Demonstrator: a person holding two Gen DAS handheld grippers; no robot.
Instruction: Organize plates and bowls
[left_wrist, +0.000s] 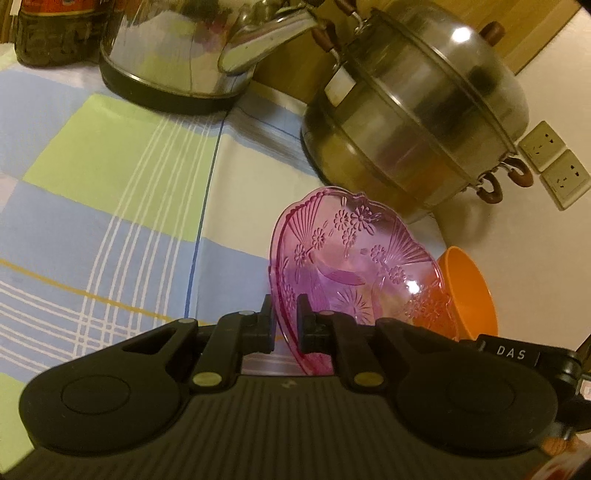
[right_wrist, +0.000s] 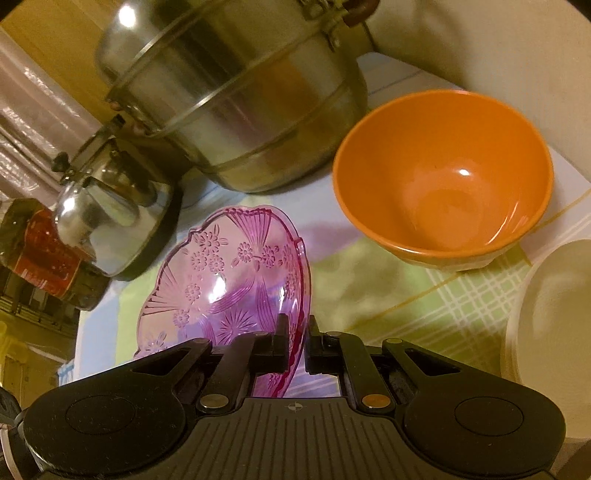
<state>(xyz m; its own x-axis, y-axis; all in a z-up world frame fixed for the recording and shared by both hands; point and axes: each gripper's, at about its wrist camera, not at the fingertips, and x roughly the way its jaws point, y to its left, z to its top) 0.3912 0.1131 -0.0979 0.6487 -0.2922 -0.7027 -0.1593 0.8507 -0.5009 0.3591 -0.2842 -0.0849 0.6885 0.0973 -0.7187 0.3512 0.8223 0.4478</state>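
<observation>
Left wrist view: we see our left gripper (left_wrist: 284, 319) clamped on the rim of a pink glass plate (left_wrist: 354, 254), which stands tilted above the checked tablecloth (left_wrist: 110, 192) in front of a steel steamer pot (left_wrist: 413, 107), an orange bowl (left_wrist: 469, 291) just behind it. From the right wrist, our right gripper (right_wrist: 297, 338) is likewise pinched on that plate's opposite rim, with the orange bowl resting on the cloth near a cream plate (right_wrist: 554, 306) and a kettle (right_wrist: 110, 206) off to the left.
</observation>
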